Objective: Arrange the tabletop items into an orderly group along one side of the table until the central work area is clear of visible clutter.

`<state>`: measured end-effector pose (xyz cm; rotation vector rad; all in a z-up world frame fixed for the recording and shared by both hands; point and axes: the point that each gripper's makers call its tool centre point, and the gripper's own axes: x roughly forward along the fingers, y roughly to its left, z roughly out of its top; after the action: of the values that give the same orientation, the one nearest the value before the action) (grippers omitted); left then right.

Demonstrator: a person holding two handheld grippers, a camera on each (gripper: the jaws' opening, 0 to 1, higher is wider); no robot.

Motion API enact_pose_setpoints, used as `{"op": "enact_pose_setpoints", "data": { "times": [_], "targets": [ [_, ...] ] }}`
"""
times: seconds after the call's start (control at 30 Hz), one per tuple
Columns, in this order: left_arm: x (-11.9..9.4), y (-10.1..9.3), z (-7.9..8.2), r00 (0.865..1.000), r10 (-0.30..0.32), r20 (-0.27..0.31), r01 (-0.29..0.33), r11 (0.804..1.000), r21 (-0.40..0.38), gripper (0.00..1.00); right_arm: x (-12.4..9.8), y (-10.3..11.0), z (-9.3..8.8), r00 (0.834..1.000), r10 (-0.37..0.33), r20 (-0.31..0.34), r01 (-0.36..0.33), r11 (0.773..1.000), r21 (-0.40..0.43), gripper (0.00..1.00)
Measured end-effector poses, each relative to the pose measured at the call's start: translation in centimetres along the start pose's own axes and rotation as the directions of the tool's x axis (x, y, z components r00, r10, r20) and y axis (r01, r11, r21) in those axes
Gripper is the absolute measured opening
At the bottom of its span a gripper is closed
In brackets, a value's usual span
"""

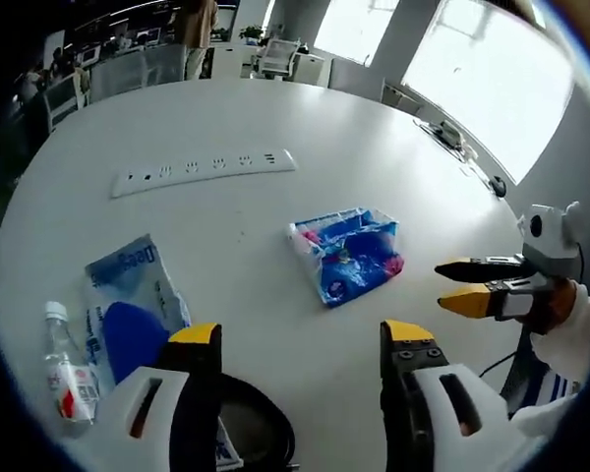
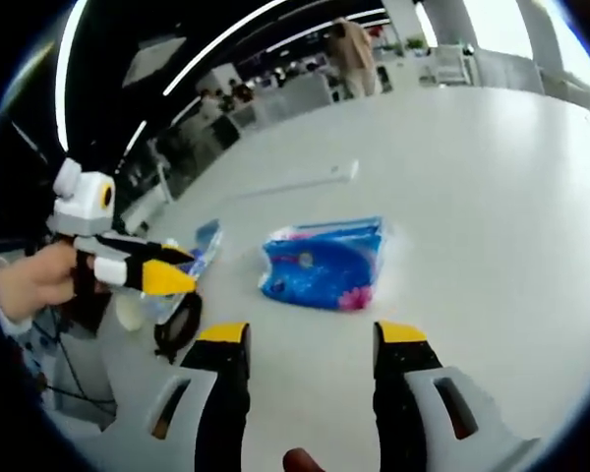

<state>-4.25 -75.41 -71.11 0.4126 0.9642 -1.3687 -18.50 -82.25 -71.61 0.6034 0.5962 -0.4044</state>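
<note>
Blue tissue pack point(image 2: 326, 264) lies frame centre, just beyond right gripper point(image 2: 310, 332), long axis crosswise; both jaw pairs wide, empty; left gripper point(image 1: 302, 332) farther.

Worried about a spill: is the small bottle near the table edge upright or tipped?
Upright. In the left gripper view the bottle stands on its base, white cap on top, beside the white-and-blue packet.

— Left gripper point(image 1: 303, 336)? 
— White moulded body, black jaws, yellow tips.
— Right gripper point(image 2: 312, 337)? 
— Same pattern: white, black, yellow.
— Person's clothing? 
— White sleeve point(image 1: 582, 336) at the right wrist.
</note>
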Motion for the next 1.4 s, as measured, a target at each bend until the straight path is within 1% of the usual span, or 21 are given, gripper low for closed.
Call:
{"op": "enact_pose_setpoints", "data": {
  "times": [0.07, 0.17, 0.4, 0.5, 0.6, 0.7, 0.73, 0.8, 0.9, 1.07, 1.13, 1.2, 1.23, 1.27, 1.33, 1.37, 1.4],
  "targets": [
    [-0.1, 0.3, -0.3, 1.000, 0.003, -0.007, -0.003, 1.000, -0.014, 0.64, 0.0, 0.2, -0.1, 1.000, 0.009, 0.001, -0.009, 1.000, 0.021, 0.45],
    [-0.2, 0.5, -0.5, 1.000, 0.005, -0.005, -0.005, 1.000, -0.026, 0.64, 0.0, 0.2, -0.3, 1.000, 0.005, -0.005, -0.005, 1.000, 0.011, 0.45],
    [-0.6, 0.8, -1.0, 1.000, 0.003, -0.006, -0.004, 0.999, -0.037, 0.62, 0.1, 0.5, -0.6, 1.000, 0.020, -0.018, -0.020, 1.000, 0.007, 0.43],
    [-0.9, 0.9, -1.6, 1.000, -0.004, -0.009, 0.004, 0.999, -0.032, 0.63, 0.2, 0.8, -0.8, 0.999, 0.031, -0.019, -0.030, 0.999, 0.017, 0.42],
    [-1.3, 1.5, -2.2, 1.000, 0.000, -0.010, 0.000, 0.999, -0.043, 0.63, 0.2, 0.8, -0.9, 0.999, 0.028, -0.021, -0.028, 1.000, 0.015, 0.42],
    [-1.8, 2.0, -2.8, 1.000, 0.003, -0.003, -0.003, 0.998, -0.069, 0.63, 0.3, 0.8, -1.1, 0.999, 0.031, -0.025, -0.031, 0.999, 0.017, 0.41],
    [-2.1, 2.1, -2.9, 1.000, 0.002, 0.012, -0.001, 0.996, -0.095, 0.63, 0.3, 0.9, -1.2, 0.999, 0.034, -0.028, -0.033, 0.999, 0.018, 0.41],
    [-2.7, 2.4, -3.3, 0.999, -0.001, 0.033, 0.005, 0.993, -0.117, 0.63, 0.3, 0.9, -1.3, 0.999, 0.036, -0.032, -0.036, 0.999, 0.019, 0.41],
    [-3.3, 2.9, -4.0, 0.999, 0.008, 0.048, -0.001, 0.989, -0.151, 0.63, 0.3, 1.1, -1.5, 0.998, 0.041, -0.038, -0.040, 0.999, 0.020, 0.41],
    [-4.8, 3.9, -5.7, 0.996, 0.034, 0.081, -0.014, 0.972, -0.234, 0.63, 0.2, 1.6, -2.1, 0.997, 0.055, -0.048, -0.055, 0.998, 0.016, 0.41],
    [-5.4, 4.3, -6.5, 0.994, 0.051, 0.093, -0.023, 0.962, -0.273, 0.62, 0.2, 1.7, -2.4, 0.997, 0.061, -0.054, -0.060, 0.998, 0.017, 0.41],
    [-6.1, 4.5, -7.3, 0.991, 0.060, 0.120, -0.019, 0.947, -0.321, 0.62, 0.1, 1.9, -2.8, 0.996, 0.065, -0.059, -0.064, 0.998, 0.017, 0.41],
    [-6.5, 4.6, -7.6, 0.987, 0.072, 0.141, -0.015, 0.931, -0.365, 0.62, -0.1, 2.1, -2.9, 0.996, 0.068, -0.060, -0.067, 0.998, 0.018, 0.41],
    [-6.9, 4.7, -7.9, 0.985, 0.079, 0.153, -0.014, 0.921, -0.390, 0.62, -0.2, 2.1, -3.0, 0.996, 0.069, -0.058, -0.067, 0.997, 0.023, 0.41],
    [-7.5, 5.1, -8.3, 0.977, 0.096, 0.188, -0.009, 0.908, -0.418, 0.61, -0.3, 2.1, -3.3, 0.996, 0.072, -0.056, -0.070, 0.997, 0.034, 0.41],
    [-7.7, 5.2, -8.6, 0.975, 0.103, 0.195, -0.011, 0.905, -0.426, 0.60, -0.3, 2.1, -3.4, 0.996, 0.072, -0.057, -0.070, 0.997, 0.036, 0.41],
    [-8.2, 5.2, -9.0, 0.976, 0.112, 0.189, -0.016, 0.895, -0.446, 0.60, -0.3, 2.2, -3.7, 0.995, 0.072, -0.065, -0.070, 0.997, 0.038, 0.41]
  ]
}}
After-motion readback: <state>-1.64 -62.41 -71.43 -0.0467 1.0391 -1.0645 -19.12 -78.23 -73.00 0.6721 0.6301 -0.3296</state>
